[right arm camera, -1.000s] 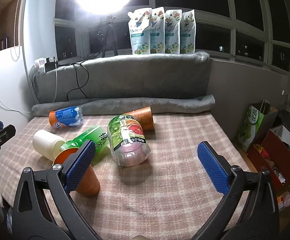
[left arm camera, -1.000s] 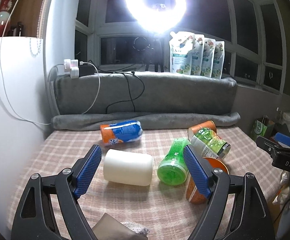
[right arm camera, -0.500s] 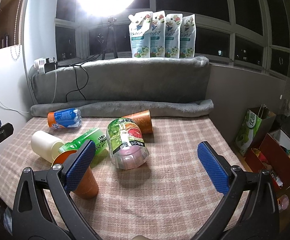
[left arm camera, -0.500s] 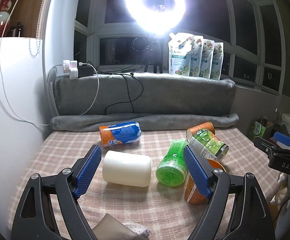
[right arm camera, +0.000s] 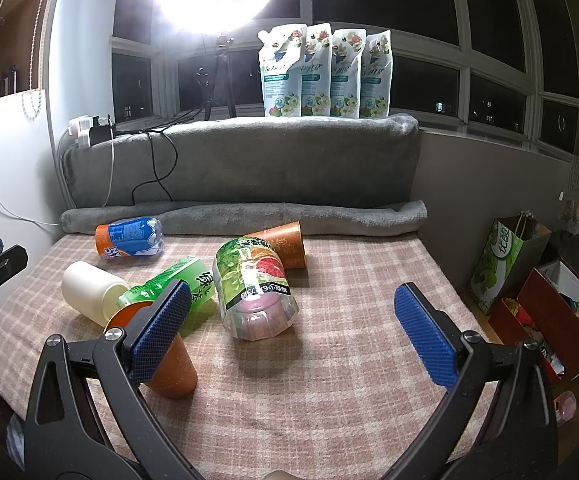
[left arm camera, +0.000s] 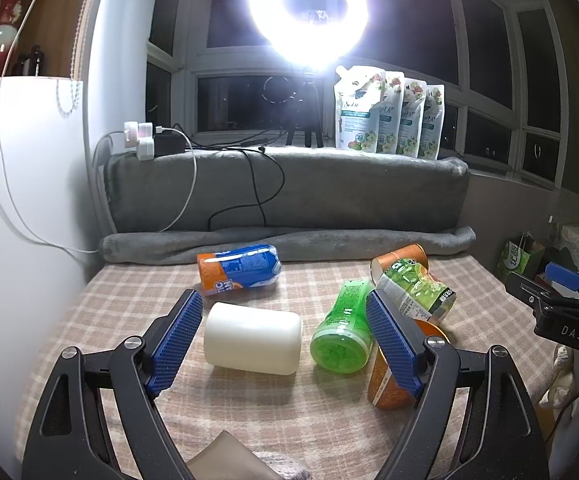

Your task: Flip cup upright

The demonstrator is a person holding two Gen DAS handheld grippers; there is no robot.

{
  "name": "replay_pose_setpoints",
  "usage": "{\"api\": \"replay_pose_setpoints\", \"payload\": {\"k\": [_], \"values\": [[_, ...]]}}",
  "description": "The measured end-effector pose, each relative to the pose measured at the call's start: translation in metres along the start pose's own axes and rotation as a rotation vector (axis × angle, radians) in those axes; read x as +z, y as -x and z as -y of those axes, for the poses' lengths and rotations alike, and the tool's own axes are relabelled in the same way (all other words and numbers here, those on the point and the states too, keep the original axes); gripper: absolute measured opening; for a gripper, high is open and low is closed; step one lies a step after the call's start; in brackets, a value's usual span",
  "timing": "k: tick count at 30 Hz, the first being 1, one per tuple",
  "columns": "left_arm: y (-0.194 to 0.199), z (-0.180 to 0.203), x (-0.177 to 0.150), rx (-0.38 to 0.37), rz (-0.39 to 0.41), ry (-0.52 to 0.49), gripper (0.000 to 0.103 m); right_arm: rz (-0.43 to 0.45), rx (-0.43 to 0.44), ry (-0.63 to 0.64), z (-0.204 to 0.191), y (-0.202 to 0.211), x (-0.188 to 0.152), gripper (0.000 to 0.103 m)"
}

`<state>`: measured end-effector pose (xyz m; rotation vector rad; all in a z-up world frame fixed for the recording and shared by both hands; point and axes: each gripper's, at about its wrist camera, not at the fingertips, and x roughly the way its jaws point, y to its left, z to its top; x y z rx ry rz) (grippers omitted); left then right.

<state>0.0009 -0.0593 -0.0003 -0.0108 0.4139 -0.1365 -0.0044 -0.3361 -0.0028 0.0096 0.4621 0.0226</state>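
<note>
Left gripper (left arm camera: 285, 336) wide open, empty, framing white cup (left arm camera: 253, 338) lying on its side near surface's (left arm camera: 129, 292) left edge. Right gripper (right arm camera: 289, 332) wide open, holding nothing.

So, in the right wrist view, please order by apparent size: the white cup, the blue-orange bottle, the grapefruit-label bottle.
1. grapefruit-label bottle, largest, though also nearest.
2-3. white cup and blue-orange bottle: look alike, no ranking.
</note>
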Motion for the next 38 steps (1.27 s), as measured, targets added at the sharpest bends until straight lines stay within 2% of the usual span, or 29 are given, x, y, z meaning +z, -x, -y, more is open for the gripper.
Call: {"api": "replay_pose_setpoints", "payload": {"k": [11,28,38], "values": [[0.002,0.0,0.001,0.005,0.015,-0.002,0.084,0.021,0.0,0.003,0.001,0.002,0.005,0.103],[0.009,-0.002,0.005,0.012,0.042,0.004,0.084,0.109,0.003,0.002,-0.001,0.014,0.003,0.103],[0.01,-0.002,0.005,0.014,0.05,0.004,0.084,0.108,0.003,0.005,-0.002,0.014,0.003,0.103]]}}
